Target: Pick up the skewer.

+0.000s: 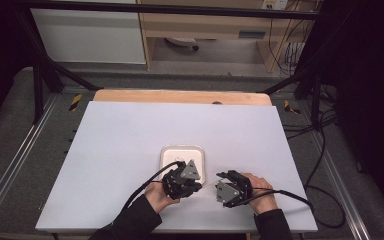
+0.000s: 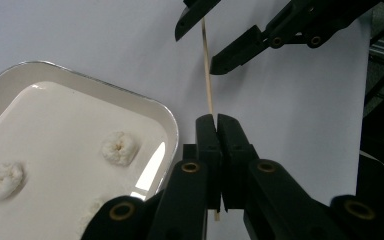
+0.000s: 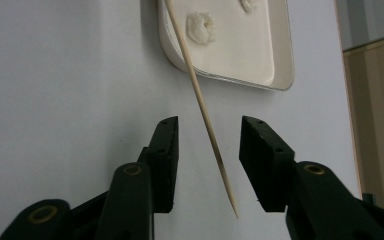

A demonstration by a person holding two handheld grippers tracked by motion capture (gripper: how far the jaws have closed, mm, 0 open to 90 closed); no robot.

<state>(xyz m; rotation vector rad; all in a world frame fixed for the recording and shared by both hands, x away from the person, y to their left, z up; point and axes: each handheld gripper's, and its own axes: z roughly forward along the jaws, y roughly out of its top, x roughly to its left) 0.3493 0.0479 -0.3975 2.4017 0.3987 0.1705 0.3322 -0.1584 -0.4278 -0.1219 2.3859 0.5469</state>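
A thin wooden skewer (image 2: 207,75) is pinched near one end by my left gripper (image 2: 216,118), whose jaws are shut on it. Its pointed end (image 3: 205,115) runs between the jaws of my right gripper (image 3: 210,122), which stand open on either side without touching it. Farther off in the left gripper view, the right gripper (image 2: 200,47) is open around the stick. A white tray (image 1: 182,148) lies just beyond the left gripper (image 1: 199,186), with the right gripper (image 1: 223,176) beside it. On the tray (image 2: 175,135) sit small white doughy lumps (image 2: 120,148).
The white tabletop (image 1: 130,135) stretches to the left, right and far side of the tray. A wooden strip (image 1: 180,96) edges its far side. Cables (image 1: 300,197) trail off both grippers toward the front. Metal frame legs (image 1: 39,85) stand at the far corners.
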